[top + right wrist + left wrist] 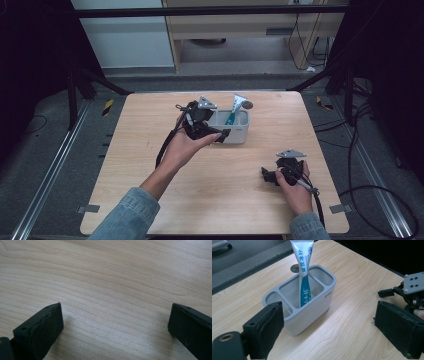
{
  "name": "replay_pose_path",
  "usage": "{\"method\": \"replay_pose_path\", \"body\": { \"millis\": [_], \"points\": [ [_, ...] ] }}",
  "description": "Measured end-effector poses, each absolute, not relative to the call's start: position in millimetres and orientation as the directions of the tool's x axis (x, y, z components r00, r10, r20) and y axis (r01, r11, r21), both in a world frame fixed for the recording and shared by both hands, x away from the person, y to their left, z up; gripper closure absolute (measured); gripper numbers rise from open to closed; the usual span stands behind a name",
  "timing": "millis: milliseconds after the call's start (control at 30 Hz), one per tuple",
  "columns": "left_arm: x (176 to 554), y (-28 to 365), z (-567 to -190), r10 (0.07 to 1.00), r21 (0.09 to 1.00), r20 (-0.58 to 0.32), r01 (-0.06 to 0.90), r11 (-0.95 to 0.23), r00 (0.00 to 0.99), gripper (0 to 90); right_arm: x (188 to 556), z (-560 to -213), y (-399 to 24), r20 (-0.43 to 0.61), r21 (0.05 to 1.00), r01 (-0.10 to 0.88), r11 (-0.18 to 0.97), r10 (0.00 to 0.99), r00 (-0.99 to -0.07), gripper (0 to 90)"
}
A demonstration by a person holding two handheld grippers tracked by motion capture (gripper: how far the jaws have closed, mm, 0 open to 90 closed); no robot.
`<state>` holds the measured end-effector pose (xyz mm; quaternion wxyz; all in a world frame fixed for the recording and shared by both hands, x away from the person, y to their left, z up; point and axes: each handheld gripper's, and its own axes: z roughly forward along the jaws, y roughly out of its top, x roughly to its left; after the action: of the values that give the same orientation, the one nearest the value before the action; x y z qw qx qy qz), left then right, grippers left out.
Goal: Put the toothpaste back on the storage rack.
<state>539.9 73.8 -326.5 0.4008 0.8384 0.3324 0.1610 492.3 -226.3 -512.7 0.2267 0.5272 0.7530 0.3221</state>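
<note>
While both grippers gape, tube (303, 272) stands beyond left fingers (265, 328).

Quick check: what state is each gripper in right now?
Left gripper: open, holding nothing, beside the grey holder.
Right gripper: open, holding nothing, over the bare table.
</note>
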Motion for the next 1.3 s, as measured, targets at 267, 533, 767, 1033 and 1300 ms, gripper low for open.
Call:
{"method": "replay_pose_path", "body": {
  "millis": [267, 533, 767, 1033, 1300],
  "points": [
    [538, 91, -327, 0.706, 0.771, 0.013, 0.442, -0.457, 0.708, 4.2, 493, -513, -226, -0.002, 0.725, 0.647, 0.237, 0.940, -0.342, 0.4],
    [538, 112, -330, 0.726, 0.771, 0.011, 0.457, -0.444, 0.687, 3.5, 493, -513, -226, -0.002, 0.724, 0.648, 0.237, 0.940, -0.341, 0.4],
    [538, 134, -337, 0.742, 0.771, 0.000, 0.472, -0.426, 0.670, 3.6, 493, -513, -226, -0.001, 0.724, 0.648, 0.237, 0.940, -0.342, 0.4],
    [539, 159, -349, 0.764, 0.759, 0.010, 0.493, -0.425, 0.645, 4.0, 493, -513, -226, -0.001, 0.724, 0.648, 0.236, 0.940, -0.342, 0.4],
    [540, 181, -363, 0.785, 0.748, 0.041, 0.502, -0.434, 0.619, 4.3, 493, -513, -226, 0.000, 0.724, 0.649, 0.236, 0.940, -0.342, 0.4]
  ]
}}
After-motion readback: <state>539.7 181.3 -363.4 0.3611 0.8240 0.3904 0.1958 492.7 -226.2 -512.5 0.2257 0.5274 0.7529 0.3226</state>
